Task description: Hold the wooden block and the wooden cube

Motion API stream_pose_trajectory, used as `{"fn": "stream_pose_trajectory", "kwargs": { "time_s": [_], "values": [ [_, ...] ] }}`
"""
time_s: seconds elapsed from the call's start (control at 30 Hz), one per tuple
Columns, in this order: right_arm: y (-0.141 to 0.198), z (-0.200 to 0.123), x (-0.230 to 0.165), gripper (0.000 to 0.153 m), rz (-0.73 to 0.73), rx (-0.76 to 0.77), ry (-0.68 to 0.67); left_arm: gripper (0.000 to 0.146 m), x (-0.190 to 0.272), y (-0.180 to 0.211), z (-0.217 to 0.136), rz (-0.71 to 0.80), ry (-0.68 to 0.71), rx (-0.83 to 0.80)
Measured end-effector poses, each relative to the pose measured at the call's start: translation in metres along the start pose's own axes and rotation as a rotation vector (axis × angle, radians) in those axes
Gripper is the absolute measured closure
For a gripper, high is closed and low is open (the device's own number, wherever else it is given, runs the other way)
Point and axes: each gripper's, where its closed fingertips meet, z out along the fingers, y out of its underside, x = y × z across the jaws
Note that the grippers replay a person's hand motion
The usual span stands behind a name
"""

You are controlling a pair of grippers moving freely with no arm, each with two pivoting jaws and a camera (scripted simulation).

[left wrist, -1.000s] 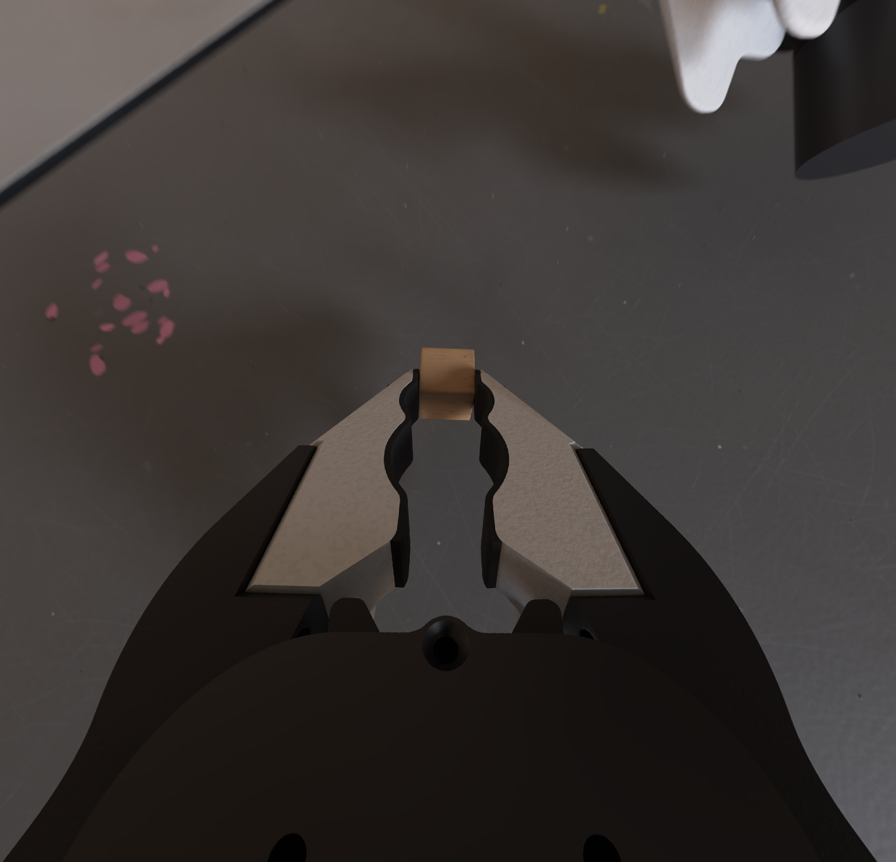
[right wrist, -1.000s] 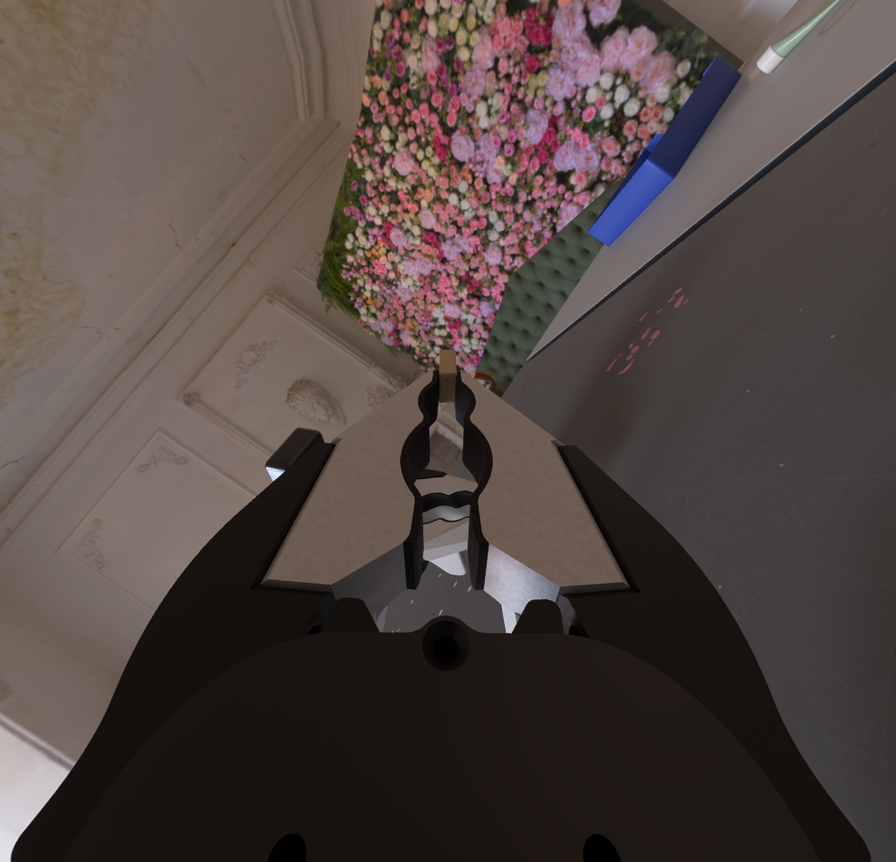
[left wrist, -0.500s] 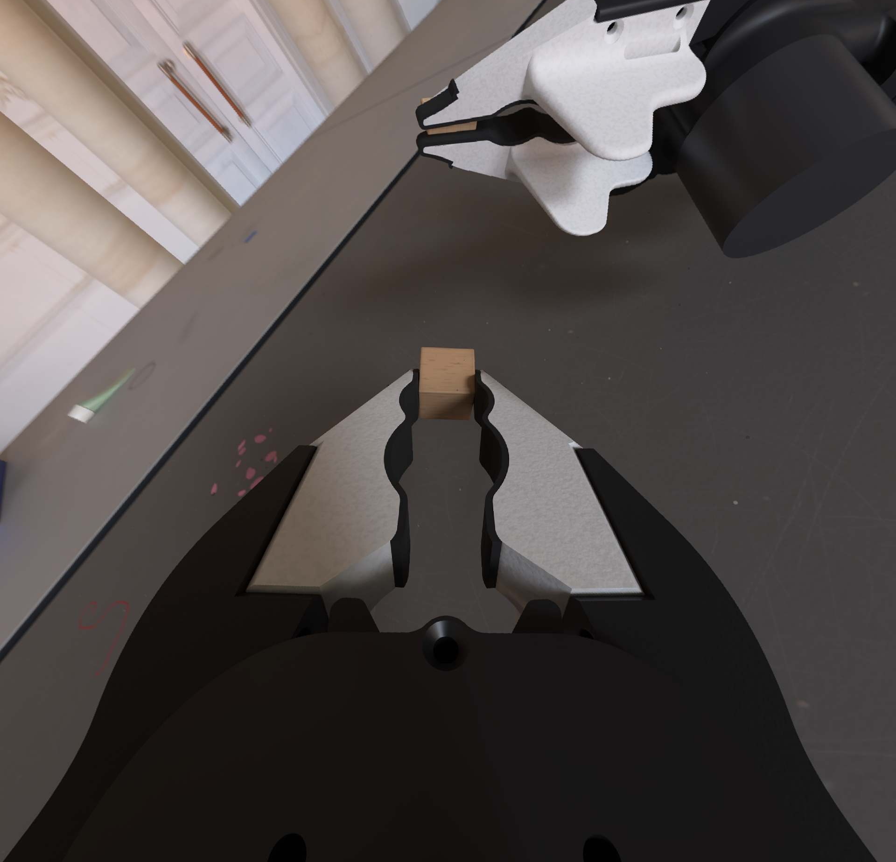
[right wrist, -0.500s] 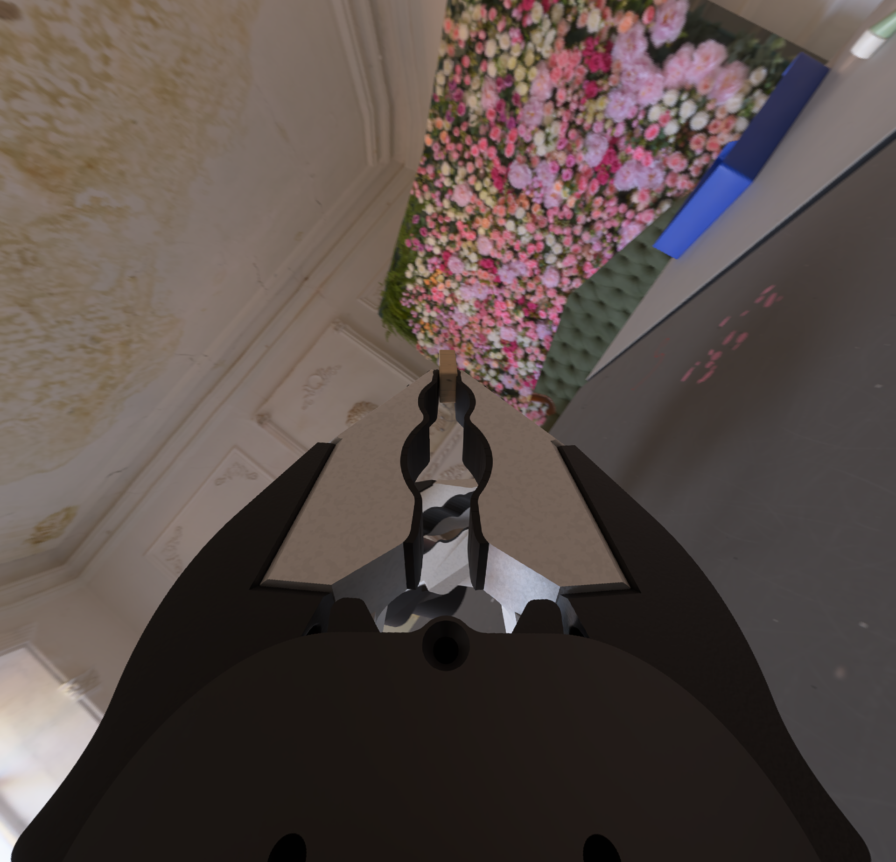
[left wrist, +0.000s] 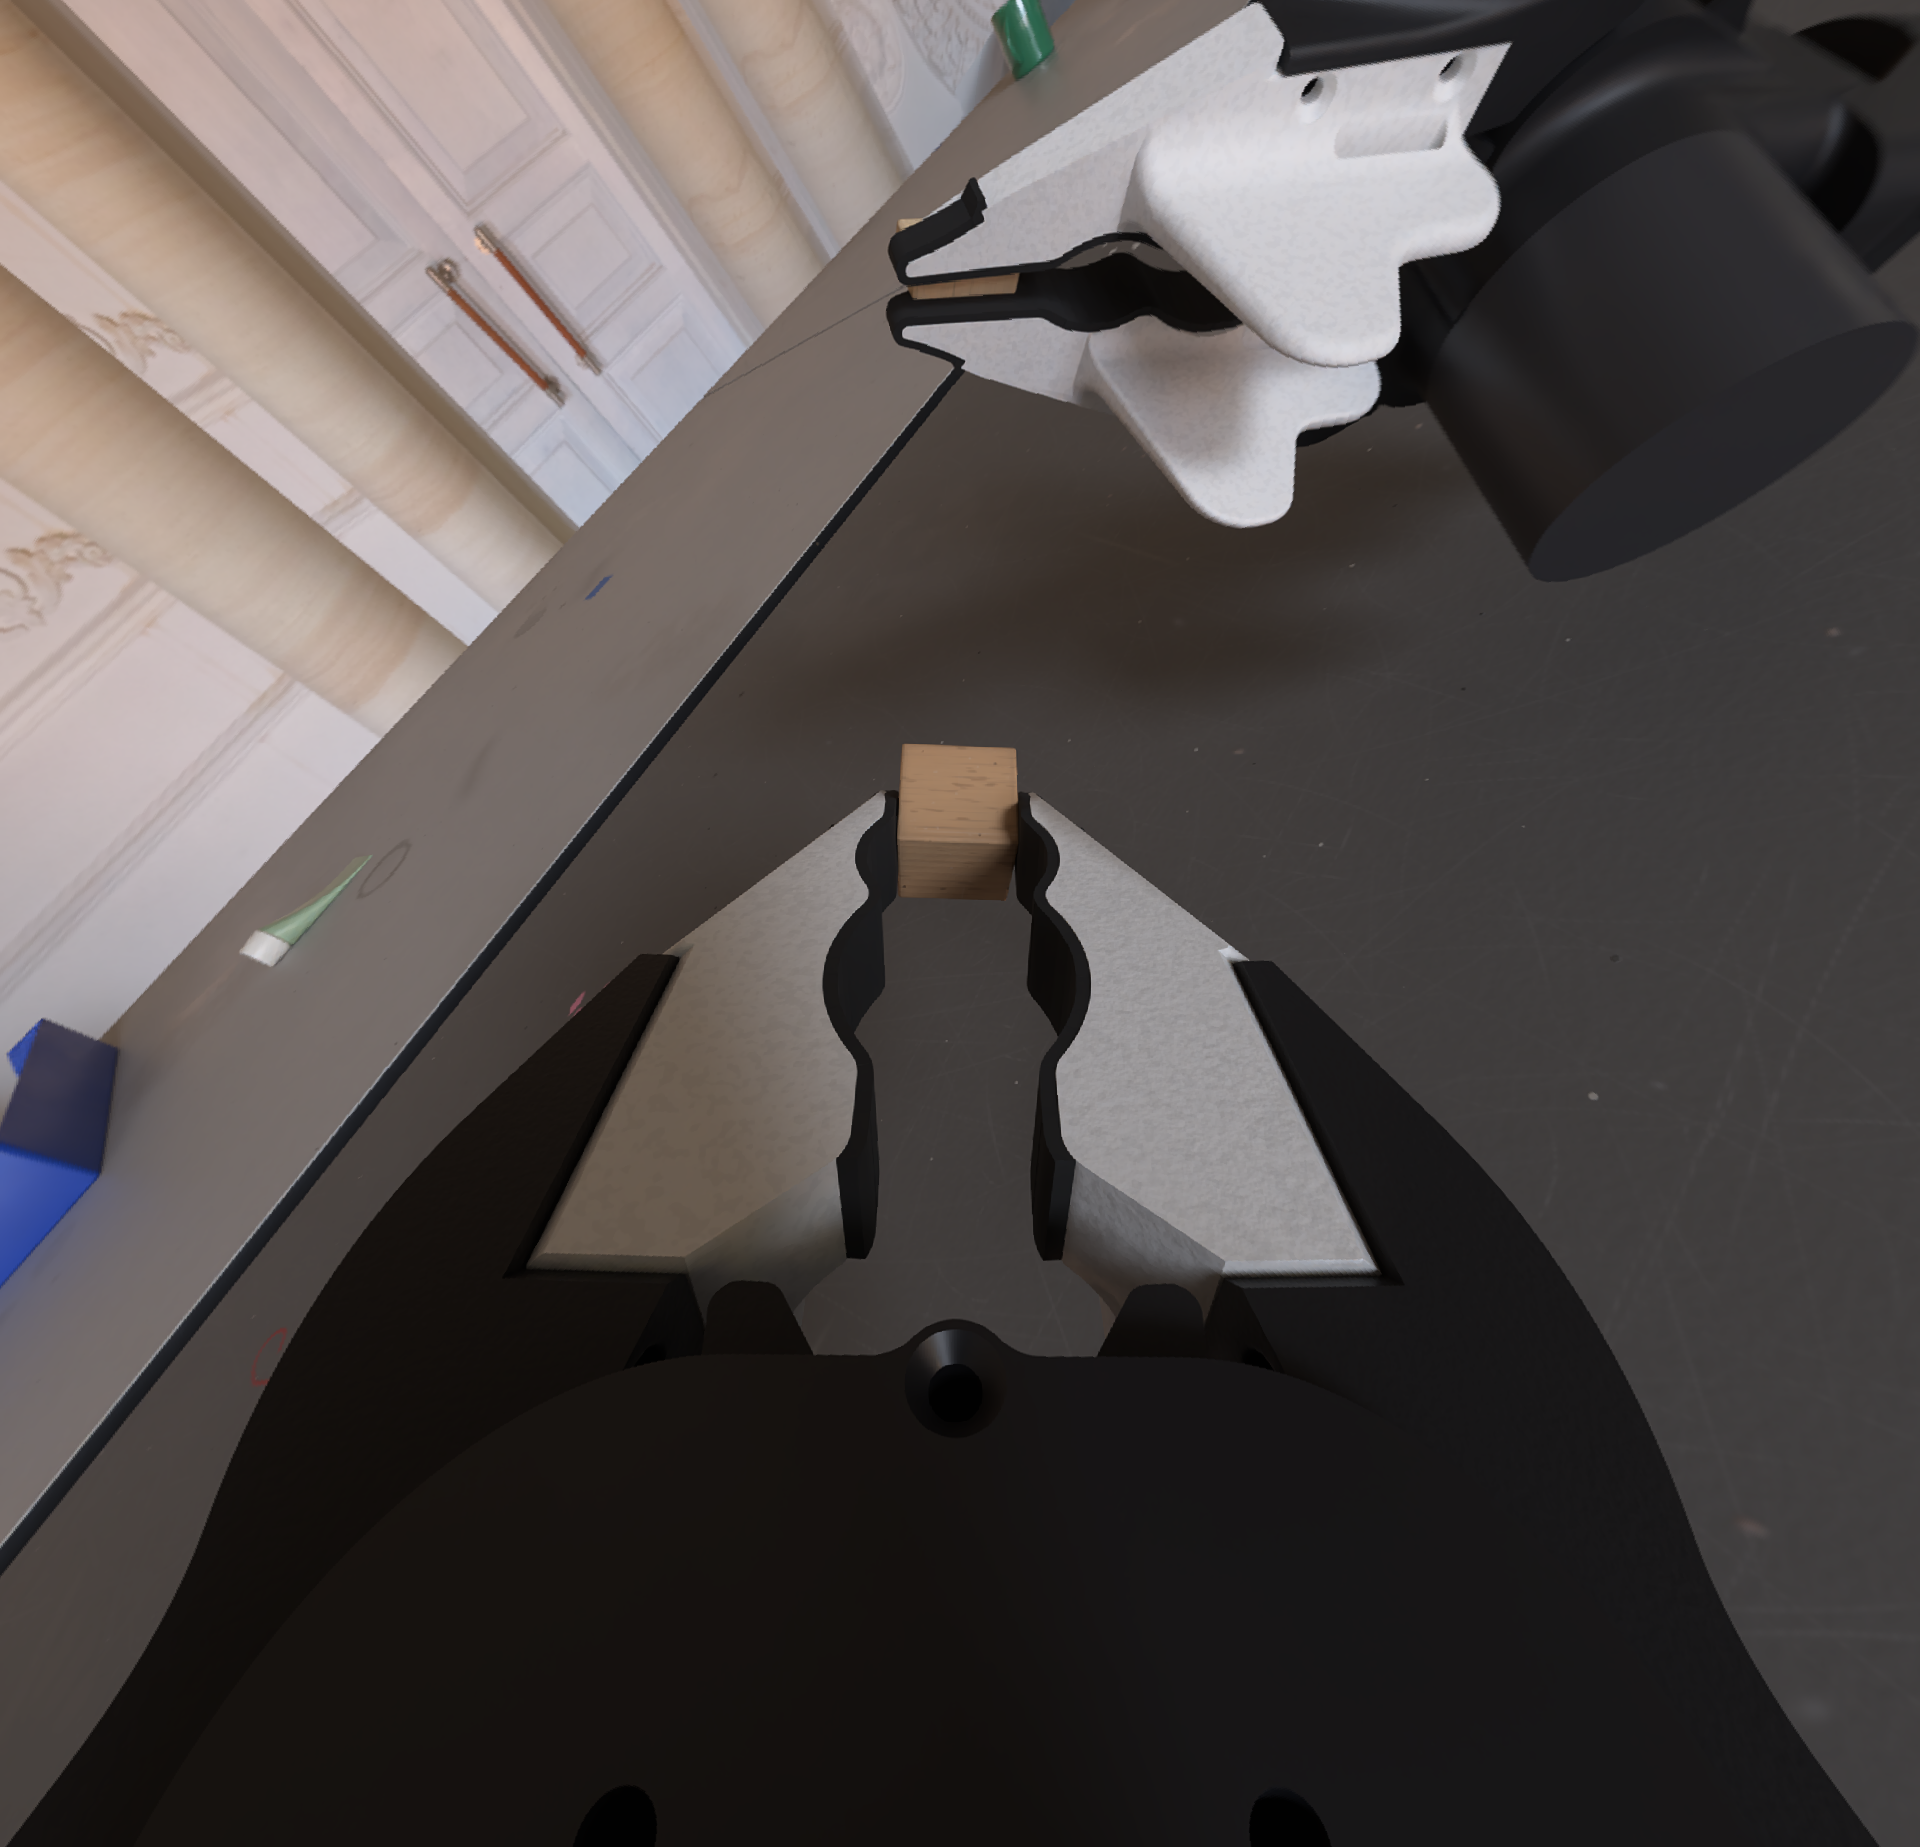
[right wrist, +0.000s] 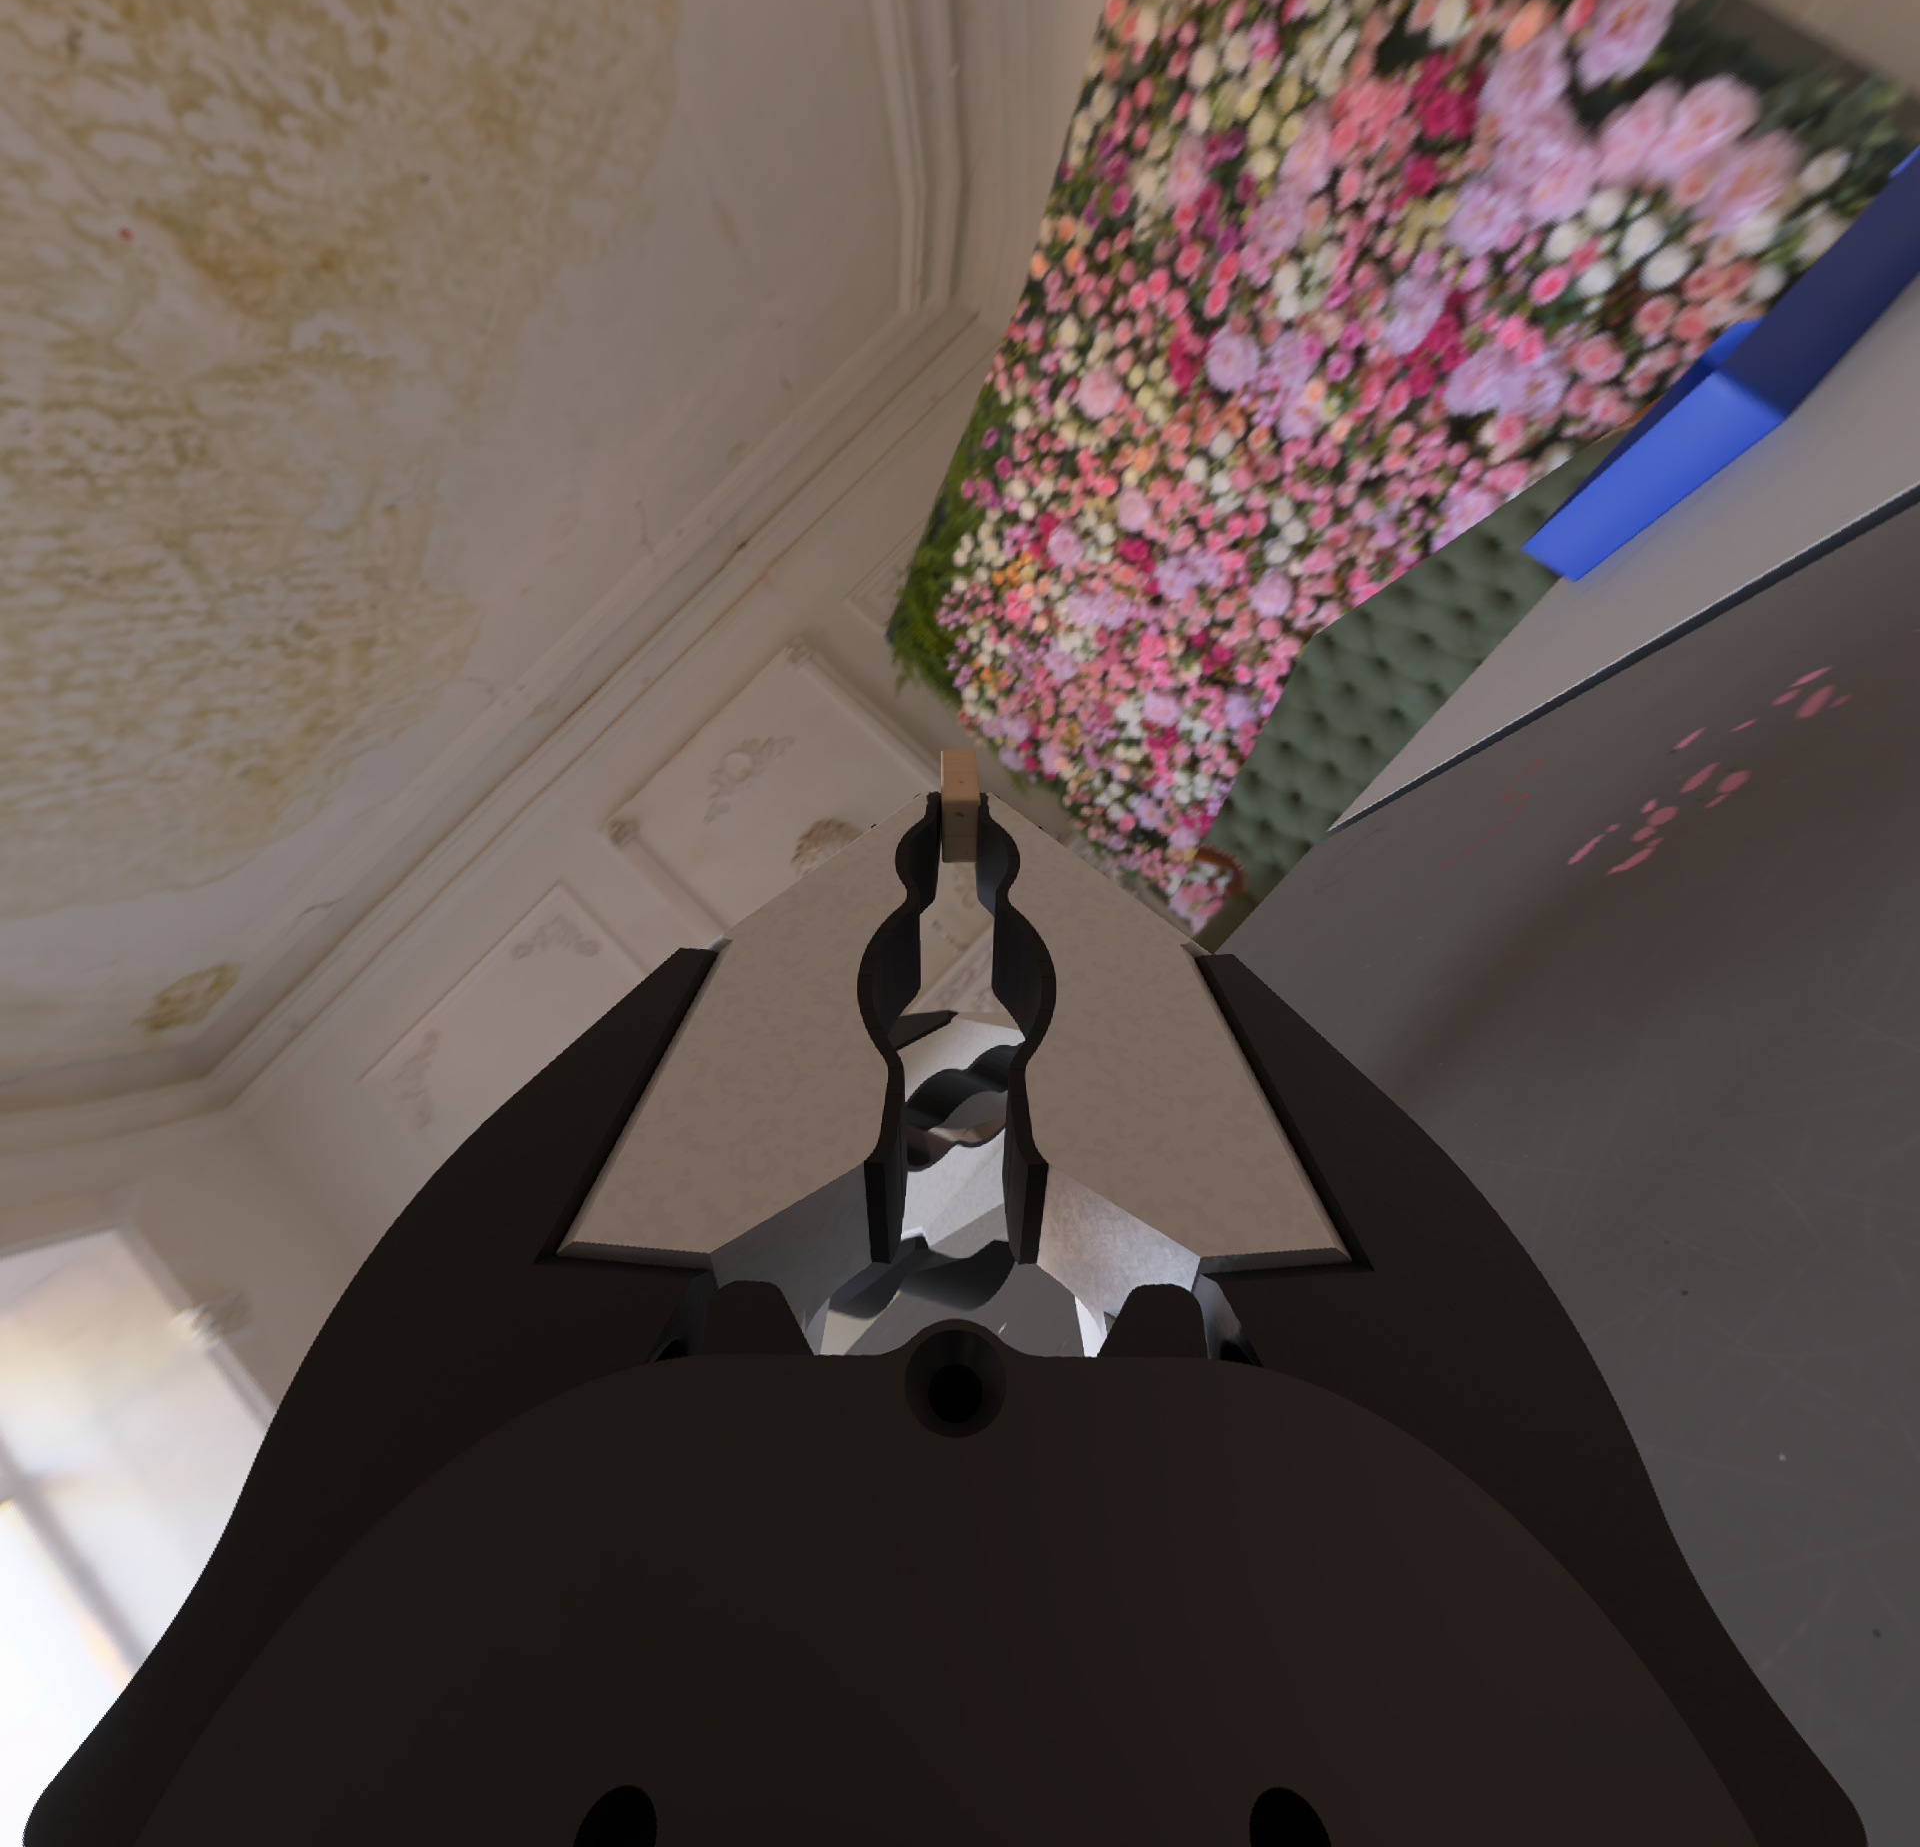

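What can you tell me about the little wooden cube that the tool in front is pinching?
The wooden cube is small, pale tan, with faint grain and crisp edges. The left tool pinches it at the very tips, one finger pressed on each side. It sits straight, top and front faces showing, sticking out past the tips, held above the dark table. Nothing else touches it.

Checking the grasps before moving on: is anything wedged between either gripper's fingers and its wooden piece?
Nothing visible. The left gripper pinches the wooden cube directly; the right gripper pinches the wooden block directly.

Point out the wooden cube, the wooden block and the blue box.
wooden cube (left wrist: 954,829): left wrist view, front face.
wooden block (right wrist: 958,806): right wrist view, narrow edge.
blue box (left wrist: 42,1179): left wrist view, side.
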Motion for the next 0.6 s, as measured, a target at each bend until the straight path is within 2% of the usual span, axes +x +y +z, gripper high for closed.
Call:
{"fn": "stream_pose_trajectory", "kwargs": {
  "time_s": [0.23, 0.6],
  "values": [
    [0.0034, 0.0009, -0.0068, 0.147, -0.073, -0.105, -0.074, 0.125, 0.0040, 0.0001, -0.0017, -0.034, 0.055, 0.027],
    [0.0031, -0.0007, -0.0083, 0.147, -0.198, -0.086, -0.049, 0.125, 0.0048, -0.0043, -0.0028, -0.081, 0.067, 0.053]
  ]
}}
